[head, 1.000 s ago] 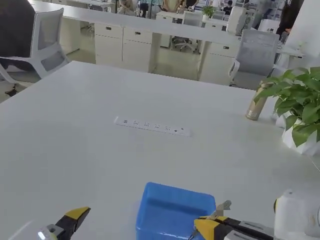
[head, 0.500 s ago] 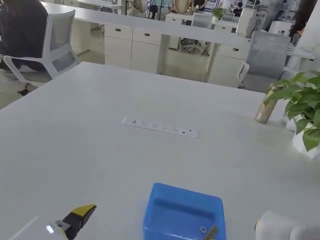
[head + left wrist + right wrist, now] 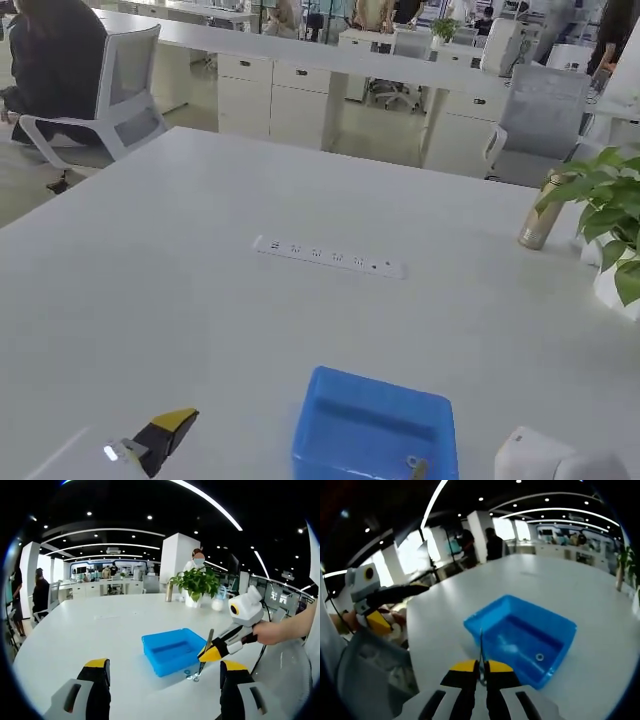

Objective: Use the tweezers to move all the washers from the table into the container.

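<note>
Closing askew, the thin metal tweezers [image 3: 206,646] (tip gap impossible to tell), clamped in the right gripper [image 3: 481,667], could flick the small metal washers [image 3: 190,676] away from the blue plastic container [image 3: 162,666].

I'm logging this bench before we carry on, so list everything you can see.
Table: one, white, underneath.
Container: one, blue, near table edge.
Washer inside: one, silvery, container floor.
Washers on table: count unclear, silvery, beside container.
Tweezers: one, silvery, in right gripper.
Power strip: one, white, mid-table.
Bottle: one, gold, far right.
Plant: one, green, right edge.
Chairs: two nearest, pale, beyond table.
Left gripper: one, yellow-tipped, open, left of container.
Right gripper: one, yellow-tipped, shut on tweezers.
</note>
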Tool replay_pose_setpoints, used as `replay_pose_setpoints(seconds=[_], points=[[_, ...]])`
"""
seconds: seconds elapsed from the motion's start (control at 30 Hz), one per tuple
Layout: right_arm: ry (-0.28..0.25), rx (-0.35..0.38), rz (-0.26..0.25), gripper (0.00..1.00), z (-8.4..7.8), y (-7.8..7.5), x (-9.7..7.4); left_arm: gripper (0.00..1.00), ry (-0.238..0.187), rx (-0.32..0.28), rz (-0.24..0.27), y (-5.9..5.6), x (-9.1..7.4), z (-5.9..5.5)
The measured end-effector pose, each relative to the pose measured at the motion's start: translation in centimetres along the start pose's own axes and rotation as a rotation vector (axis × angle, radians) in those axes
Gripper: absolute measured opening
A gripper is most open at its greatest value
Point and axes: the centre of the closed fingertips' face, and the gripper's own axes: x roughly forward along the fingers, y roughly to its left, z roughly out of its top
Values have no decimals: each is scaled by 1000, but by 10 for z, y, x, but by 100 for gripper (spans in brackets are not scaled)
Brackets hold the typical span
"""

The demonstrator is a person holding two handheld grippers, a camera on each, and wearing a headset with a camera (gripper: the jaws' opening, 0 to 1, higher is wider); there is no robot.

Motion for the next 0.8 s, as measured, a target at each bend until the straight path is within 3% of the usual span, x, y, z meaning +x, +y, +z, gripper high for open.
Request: replay_pose_setpoints(seconds=[0.43, 0.8], points=[[-6, 17, 13, 3, 1, 3, 1, 92, -2, -1, 8, 2, 0, 0], [17, -26, 33, 3, -4, 2, 3, 92, 3, 1, 9, 2, 0, -1]])
